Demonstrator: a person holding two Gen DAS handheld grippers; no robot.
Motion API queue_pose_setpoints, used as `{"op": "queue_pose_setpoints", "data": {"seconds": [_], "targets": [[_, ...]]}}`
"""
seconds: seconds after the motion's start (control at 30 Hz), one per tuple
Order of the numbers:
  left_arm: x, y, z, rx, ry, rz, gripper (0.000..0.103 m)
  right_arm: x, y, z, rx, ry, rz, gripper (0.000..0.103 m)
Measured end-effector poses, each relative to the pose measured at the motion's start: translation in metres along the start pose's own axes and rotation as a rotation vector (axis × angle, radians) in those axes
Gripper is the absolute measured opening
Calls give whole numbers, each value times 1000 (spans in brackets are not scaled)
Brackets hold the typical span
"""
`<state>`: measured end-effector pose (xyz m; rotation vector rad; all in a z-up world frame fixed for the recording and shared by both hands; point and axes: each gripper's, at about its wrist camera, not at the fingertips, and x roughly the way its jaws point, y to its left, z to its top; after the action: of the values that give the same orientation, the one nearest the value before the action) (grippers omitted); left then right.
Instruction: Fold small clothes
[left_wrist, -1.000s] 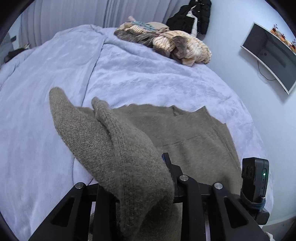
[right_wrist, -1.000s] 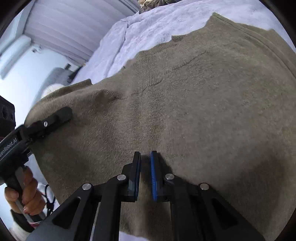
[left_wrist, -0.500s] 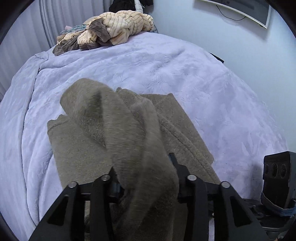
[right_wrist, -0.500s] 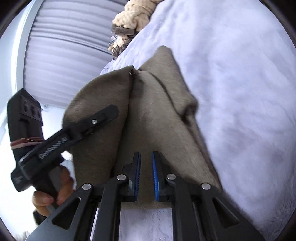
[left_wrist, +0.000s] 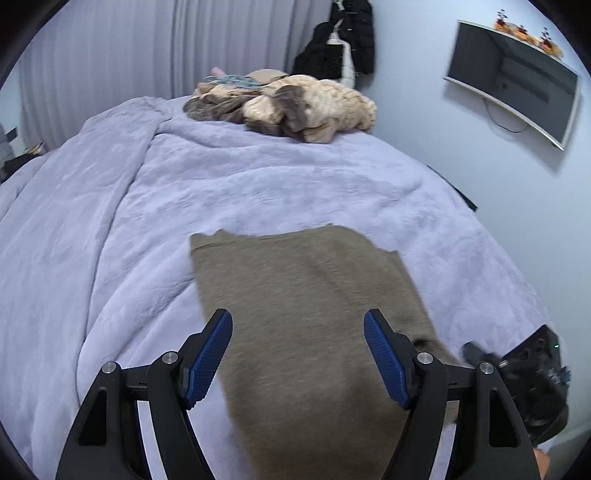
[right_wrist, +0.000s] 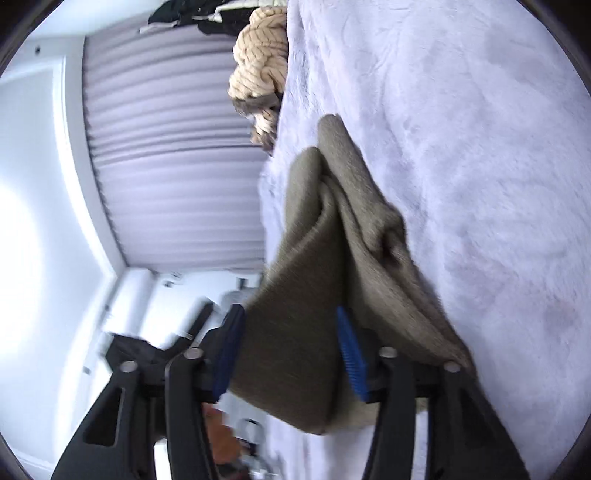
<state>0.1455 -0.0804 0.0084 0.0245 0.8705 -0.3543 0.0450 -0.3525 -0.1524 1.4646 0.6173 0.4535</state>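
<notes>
Olive-brown knitted garment (left_wrist: 306, 306) lay folded low in the frame on the lilac fleece bed cover (left_wrist: 110, 240), between both sets of jaws, which had just been opening, pads clear. Its loose top layer might slide open if a withdrawing finger snagged it.

From my left camera I saw the left gripper (left_wrist: 297, 352) with its jaws spread wide; they had just been opening, and nothing was pinched between the blue pads (left_wrist: 208, 356). Below them the brown sweater (left_wrist: 306, 295) lay folded flat on the lilac blanket (left_wrist: 110, 221). The right gripper (left_wrist: 532, 373) sat at the sweater's right edge. A pile of clothes (left_wrist: 288, 105) rested at the far end, with a TV (left_wrist: 513, 79) on the wall.
</notes>
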Motion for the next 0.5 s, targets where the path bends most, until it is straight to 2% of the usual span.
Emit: {"op": "queue_pose_setpoints", "data": {"seconds": [0.07, 0.13, 0.27, 0.43, 0.5], "targets": [[12, 18, -9, -29, 49, 71, 75, 5, 6, 5, -6, 25, -19, 62], [20, 38, -19, -72, 75, 110, 75, 17, 17, 13, -52, 67, -96, 62], [30, 67, -29, -160, 92, 117, 75, 43, 40, 27, -168, 122, -261, 63], [48, 78, -32, -176, 122, 118, 75, 76, 57, 43, -266, 206, -367, 63], [51, 76, -32, -181, 126, 141, 75, 73, 63, 34, -338, 215, -406, 19]]}}
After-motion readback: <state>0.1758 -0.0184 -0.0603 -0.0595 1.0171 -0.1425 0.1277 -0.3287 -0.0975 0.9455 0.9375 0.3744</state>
